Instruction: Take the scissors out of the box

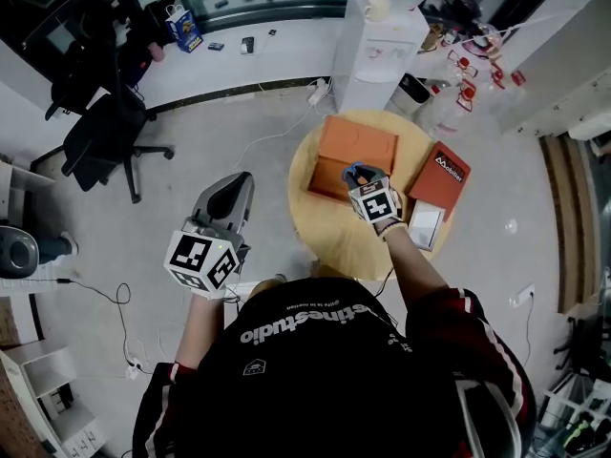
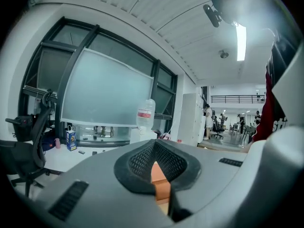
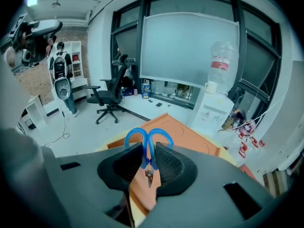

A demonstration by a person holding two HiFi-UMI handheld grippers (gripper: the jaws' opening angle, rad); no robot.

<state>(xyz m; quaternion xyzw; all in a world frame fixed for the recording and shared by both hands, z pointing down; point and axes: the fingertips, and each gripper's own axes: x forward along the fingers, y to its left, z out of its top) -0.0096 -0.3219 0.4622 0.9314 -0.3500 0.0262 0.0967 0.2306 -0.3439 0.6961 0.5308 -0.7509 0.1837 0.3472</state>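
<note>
The blue-handled scissors [image 3: 148, 156] hang between the pads of my right gripper [image 3: 148, 163], handle loops up and blade tip down. That gripper is shut on them and holds them above the open orange box [image 3: 185, 132]. In the head view the right gripper [image 1: 366, 181] hovers over the near edge of the orange box [image 1: 355, 141] on the round wooden table [image 1: 320, 222], and a bit of the scissors' blue handle [image 1: 357, 171] shows at its tip. My left gripper [image 1: 229, 194] is off the table to the left, over the floor. Its jaws [image 2: 154, 165] look closed with nothing in them.
A red box [image 1: 441, 172] and a white flat device [image 1: 425, 225] lie on the table's right side. A white water dispenser [image 1: 382, 46] stands behind the table. A black office chair [image 1: 100, 132] and a long white desk [image 1: 239, 55] are at the far left.
</note>
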